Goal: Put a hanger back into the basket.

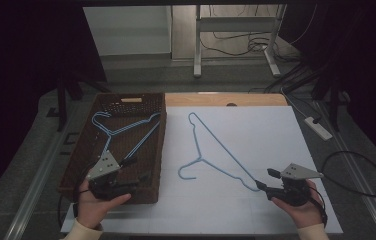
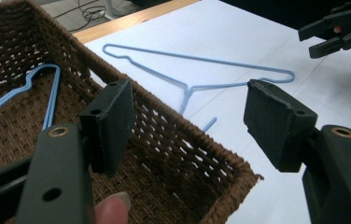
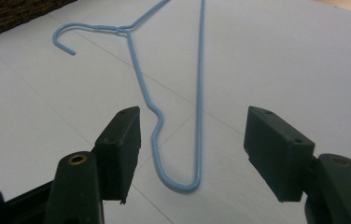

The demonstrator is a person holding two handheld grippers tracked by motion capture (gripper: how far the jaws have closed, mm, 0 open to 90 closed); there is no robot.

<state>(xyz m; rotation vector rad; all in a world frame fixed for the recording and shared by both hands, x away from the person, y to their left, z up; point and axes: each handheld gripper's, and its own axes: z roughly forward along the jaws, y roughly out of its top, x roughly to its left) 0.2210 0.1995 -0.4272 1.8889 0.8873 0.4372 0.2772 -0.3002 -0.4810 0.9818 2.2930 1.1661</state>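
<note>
The hanger [image 3: 176,107] on the table [image 1: 276,135], thin light springy slippery-looking wire, is lying between the right gripper's [image 3: 192,154] wide fingers [image 3: 276,149], best pinched at its corner bend, while the left gripper [image 2: 187,121] is hovering wide over the basket [image 2: 173,135].

I'm holding my left gripper [image 1: 135,168] low at left, jaws spread wide; my right gripper [image 1: 266,181] is pointing left, jaws gaping too.

Bg — metal stand legs [image 1: 236,40], cables [image 1: 288,65], prob. power strip [image 1: 318,127].
</note>
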